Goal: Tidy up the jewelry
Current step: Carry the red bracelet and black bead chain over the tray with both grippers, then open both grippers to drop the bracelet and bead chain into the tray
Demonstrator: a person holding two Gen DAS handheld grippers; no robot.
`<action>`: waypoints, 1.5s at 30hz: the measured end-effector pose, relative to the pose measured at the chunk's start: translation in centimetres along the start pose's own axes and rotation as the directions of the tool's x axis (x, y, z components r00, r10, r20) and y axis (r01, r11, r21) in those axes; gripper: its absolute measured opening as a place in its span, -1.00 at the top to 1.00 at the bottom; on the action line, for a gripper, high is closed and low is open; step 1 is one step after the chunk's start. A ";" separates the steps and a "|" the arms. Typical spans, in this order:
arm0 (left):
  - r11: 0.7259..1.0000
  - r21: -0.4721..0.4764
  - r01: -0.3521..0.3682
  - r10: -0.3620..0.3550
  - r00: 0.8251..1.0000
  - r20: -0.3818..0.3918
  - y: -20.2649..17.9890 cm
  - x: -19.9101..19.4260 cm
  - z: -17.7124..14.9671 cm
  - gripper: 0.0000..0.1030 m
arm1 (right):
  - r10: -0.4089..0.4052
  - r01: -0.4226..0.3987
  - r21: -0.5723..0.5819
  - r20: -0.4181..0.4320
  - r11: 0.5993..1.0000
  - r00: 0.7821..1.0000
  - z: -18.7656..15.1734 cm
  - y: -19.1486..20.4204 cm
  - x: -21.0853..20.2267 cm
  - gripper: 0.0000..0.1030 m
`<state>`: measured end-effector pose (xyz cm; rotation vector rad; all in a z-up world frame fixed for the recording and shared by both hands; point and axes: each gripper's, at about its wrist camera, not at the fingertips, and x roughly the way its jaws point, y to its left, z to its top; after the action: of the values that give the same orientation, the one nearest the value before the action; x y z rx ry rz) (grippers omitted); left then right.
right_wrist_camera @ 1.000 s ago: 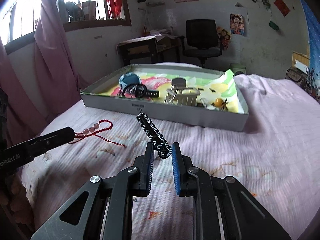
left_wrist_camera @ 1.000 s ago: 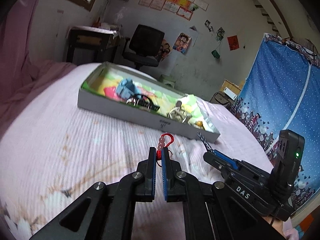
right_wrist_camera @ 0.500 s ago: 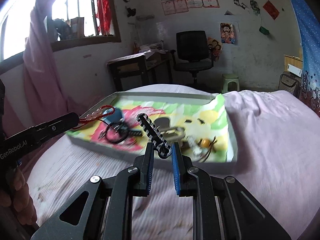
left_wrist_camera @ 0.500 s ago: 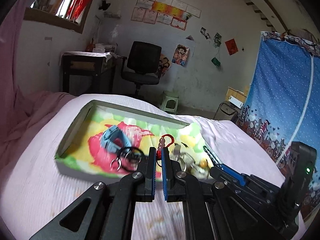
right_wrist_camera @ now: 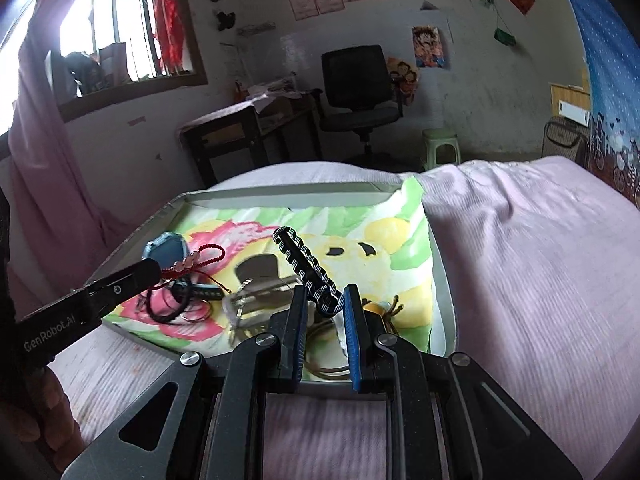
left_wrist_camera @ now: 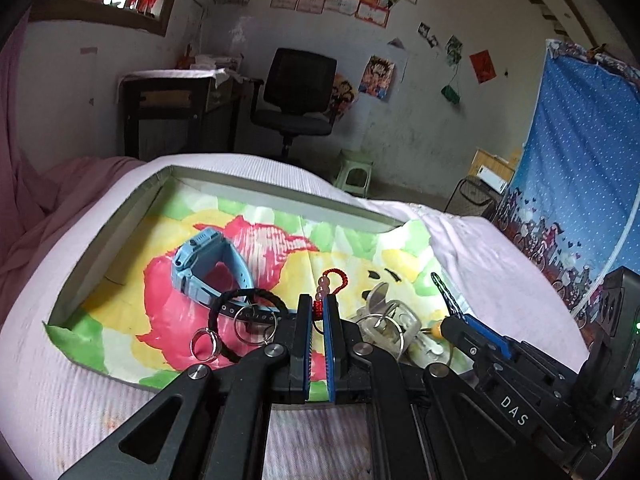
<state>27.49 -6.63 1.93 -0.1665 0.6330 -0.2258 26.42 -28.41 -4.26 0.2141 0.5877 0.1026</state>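
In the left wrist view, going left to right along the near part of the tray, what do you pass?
Small silver ring → black braided cord → red beaded bracelet pinched in the left tool → clear clip with metal rings → black-and-white braided bracelet held by the right tool.

Both held bracelets now hang over tray (left_wrist_camera: 132, 216).

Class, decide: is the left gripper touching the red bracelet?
Touching. The left wrist view shows the left gripper shut on the red bracelet, its cord pinched between the pads.
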 end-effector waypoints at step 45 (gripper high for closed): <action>0.997 -0.025 -0.068 0.067 0.997 -0.047 1.9 -2.1 -1.2 -0.07 | -0.039 0.041 -0.036 0.052 0.999 0.998 -0.4 0.8 -3.0 0.05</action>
<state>25.48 -4.41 1.76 -0.1659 0.6868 -0.1562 23.65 -28.01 -2.77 0.1686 0.5378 0.0693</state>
